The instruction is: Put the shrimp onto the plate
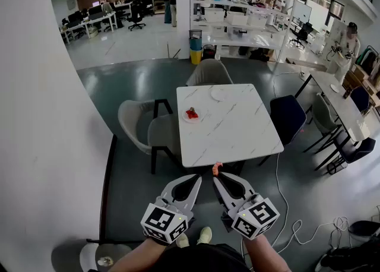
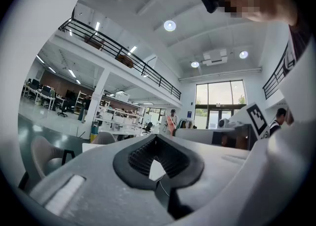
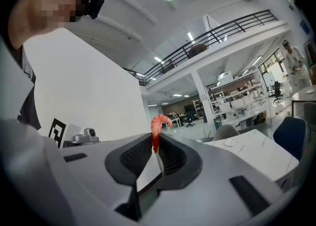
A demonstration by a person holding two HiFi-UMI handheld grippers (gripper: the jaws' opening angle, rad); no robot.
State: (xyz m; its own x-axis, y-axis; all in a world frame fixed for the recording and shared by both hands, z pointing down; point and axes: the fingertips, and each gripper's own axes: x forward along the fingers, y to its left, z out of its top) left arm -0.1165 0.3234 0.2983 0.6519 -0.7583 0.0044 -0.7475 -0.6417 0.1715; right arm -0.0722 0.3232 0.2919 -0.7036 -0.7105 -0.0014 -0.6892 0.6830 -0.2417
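A pink shrimp [image 1: 217, 168] is pinched tail-down in my right gripper [image 1: 216, 174], which is shut on it; in the right gripper view the shrimp [image 3: 158, 124] curls up above the jaw tips. My left gripper [image 1: 198, 176] is shut with nothing in it, close beside the right one. Both hang above the floor, just short of the near edge of the white marble table [image 1: 237, 134]. On the table's left side a small white plate [image 1: 184, 118] carries red shrimp [image 1: 192, 113]. A second, bare white plate [image 1: 218, 94] lies at the far edge.
Grey chairs [image 1: 151, 128] stand at the table's left, another grey chair [image 1: 209, 73] at its far side, and a dark blue chair [image 1: 288, 116] at the right. A white wall [image 1: 41, 116] runs along my left. Cables [image 1: 297, 229] trail on the floor to the right.
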